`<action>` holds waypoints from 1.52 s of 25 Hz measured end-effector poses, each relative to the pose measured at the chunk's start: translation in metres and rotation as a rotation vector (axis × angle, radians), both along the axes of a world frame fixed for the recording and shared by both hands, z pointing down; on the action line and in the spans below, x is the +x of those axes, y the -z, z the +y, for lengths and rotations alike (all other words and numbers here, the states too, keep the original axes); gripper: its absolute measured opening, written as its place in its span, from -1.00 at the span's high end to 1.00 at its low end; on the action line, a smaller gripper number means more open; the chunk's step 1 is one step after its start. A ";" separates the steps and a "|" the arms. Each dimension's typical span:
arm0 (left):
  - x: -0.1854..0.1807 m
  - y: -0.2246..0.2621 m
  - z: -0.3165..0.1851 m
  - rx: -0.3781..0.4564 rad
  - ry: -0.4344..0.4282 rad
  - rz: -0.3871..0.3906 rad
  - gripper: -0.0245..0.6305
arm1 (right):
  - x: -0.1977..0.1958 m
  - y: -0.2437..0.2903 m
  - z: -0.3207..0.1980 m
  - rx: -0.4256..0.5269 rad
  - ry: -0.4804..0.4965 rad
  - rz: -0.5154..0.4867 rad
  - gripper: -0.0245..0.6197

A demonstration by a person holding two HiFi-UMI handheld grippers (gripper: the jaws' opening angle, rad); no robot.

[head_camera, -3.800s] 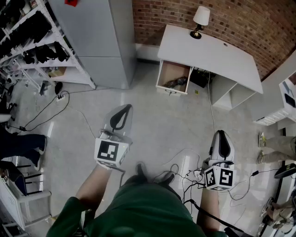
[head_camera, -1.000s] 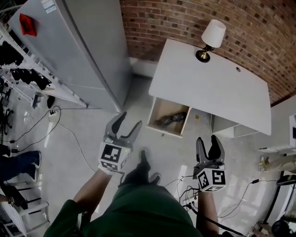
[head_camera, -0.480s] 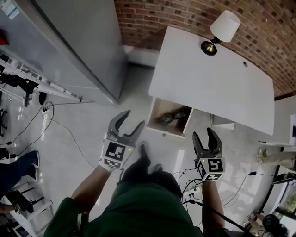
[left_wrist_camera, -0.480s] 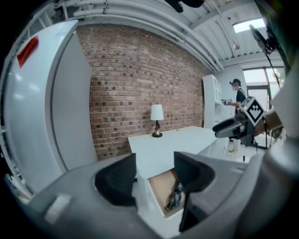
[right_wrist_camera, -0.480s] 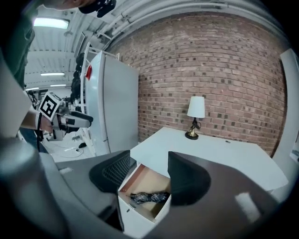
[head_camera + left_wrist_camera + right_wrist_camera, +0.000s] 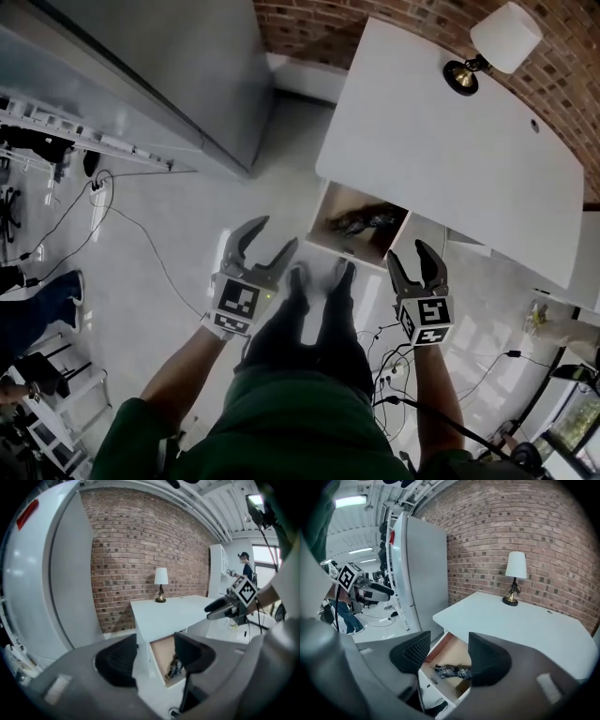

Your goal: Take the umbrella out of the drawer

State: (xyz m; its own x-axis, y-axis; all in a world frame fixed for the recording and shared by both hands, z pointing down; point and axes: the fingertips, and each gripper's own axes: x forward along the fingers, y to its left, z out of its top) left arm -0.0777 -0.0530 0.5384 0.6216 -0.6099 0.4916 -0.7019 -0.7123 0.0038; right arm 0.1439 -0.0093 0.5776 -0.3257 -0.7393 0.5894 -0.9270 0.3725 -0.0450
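While the person stood in front of the white desk [image 6: 441, 141], the left gripper [image 6: 277, 232] hung in the air over the pale floor [image 6: 187, 206]. Its two jaws were wide apart, and nothing was between them. The right gripper [image 6: 410, 251] had its jaws wide apart too, and it held nothing. The drawer [image 6: 339, 204] under the desk was pulled out. The umbrella [image 6: 366, 222] lay inside it on the brown bottom. It was folded up, dark, with a checked look. Both claws pointed toward the drawer, but neither one touched it or the umbrella. The right claw was nearer, close to the drawer's front right corner in the head view. The person's dark shoes [image 6: 298, 279] stood just in front of the drawer, between the two claws. A lamp [image 6: 497, 42] with a white shade stood at the far side of the desk, near the brick wall [image 6: 309, 19]. A tall grey cabinet [image 6: 159, 56] stood to the left of the desk.
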 end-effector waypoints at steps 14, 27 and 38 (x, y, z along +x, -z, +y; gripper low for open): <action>0.040 -0.097 -0.003 -0.105 0.064 -0.070 0.21 | -0.006 -0.166 -0.051 -0.219 0.305 0.143 0.19; 0.005 -0.138 0.016 -0.166 0.162 -0.107 0.24 | 0.000 -0.308 -0.046 -0.365 0.598 0.497 0.19; -0.018 -0.169 0.048 -0.248 0.222 -0.125 0.24 | 0.004 -0.402 -0.055 -0.348 0.978 0.934 -0.01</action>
State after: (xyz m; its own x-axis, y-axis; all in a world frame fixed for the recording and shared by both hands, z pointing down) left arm -0.0961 -0.0053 0.7072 0.4126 -0.5756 0.7060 -0.8455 -0.5303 0.0617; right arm 0.1481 -0.0643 0.9794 -0.0082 -0.2156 0.9764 -0.0387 0.9758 0.2152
